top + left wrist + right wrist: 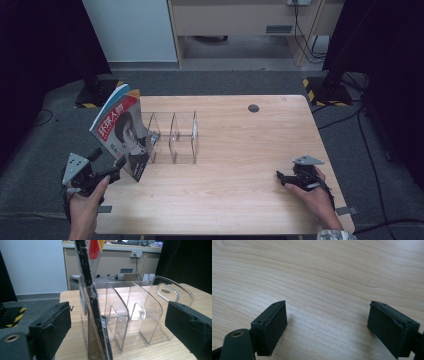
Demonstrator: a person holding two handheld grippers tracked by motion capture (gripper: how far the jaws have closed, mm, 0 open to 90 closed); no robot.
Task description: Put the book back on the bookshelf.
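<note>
Left tongs (107,165) wide, magazine (121,131) between the jaws, leaning at rack (172,137). Right tongs (327,327) wide, empty, over counter (235,170).

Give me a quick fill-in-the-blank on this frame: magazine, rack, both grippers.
1. The magazine stands at the ____ end of the clear acrylic rack, as the high view shows it.
2. The right gripper rests over bare table with its jaws ____.
3. In the left gripper view, the magazine's edge rises between the left gripper's jaws, and the pads stand ____ of it.
4. The rack's dividers are made of ____ plastic.

Missing words: left; open; clear; transparent
</note>
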